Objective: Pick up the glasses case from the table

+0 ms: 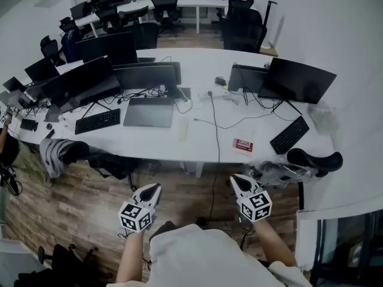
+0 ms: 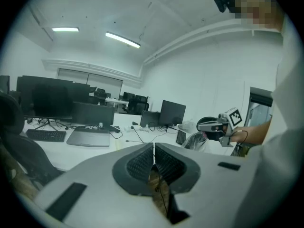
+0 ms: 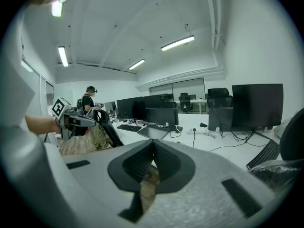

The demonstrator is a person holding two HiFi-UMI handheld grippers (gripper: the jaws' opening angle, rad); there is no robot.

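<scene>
Head view: both grippers hang over the wooden floor (image 1: 84,208) at six o'clock, short of the long white worktop (image 1: 197,149). The left gripper (image 1: 154,188) and the right gripper (image 1: 237,180) each have their jaws pressed together with nothing in them, and both point toward twelve o'clock. The glasses case (image 1: 183,128) is probably the pale oblong on the worktop, though it is small and soft here. It lies at about one o'clock from the left gripper, between a closed grey laptop (image 1: 148,112) at its nine o'clock and a black cable (image 1: 216,130) at its three o'clock. A red card (image 1: 243,144) lies near the worktop's front edge, at twelve o'clock from the right gripper.

Left gripper view: the ribbed pads meet in a thin seam at the left gripper's (image 2: 153,152) centre, empty. The laptop (image 2: 89,137) sits at ten o'clock, and the right gripper (image 2: 219,125) shows at two o'clock.

Right gripper view: the right gripper (image 3: 152,152) is likewise closed on nothing. The left gripper (image 3: 71,119) appears at nine o'clock, and the worktop (image 3: 223,152) stretches off at two o'clock.
</scene>
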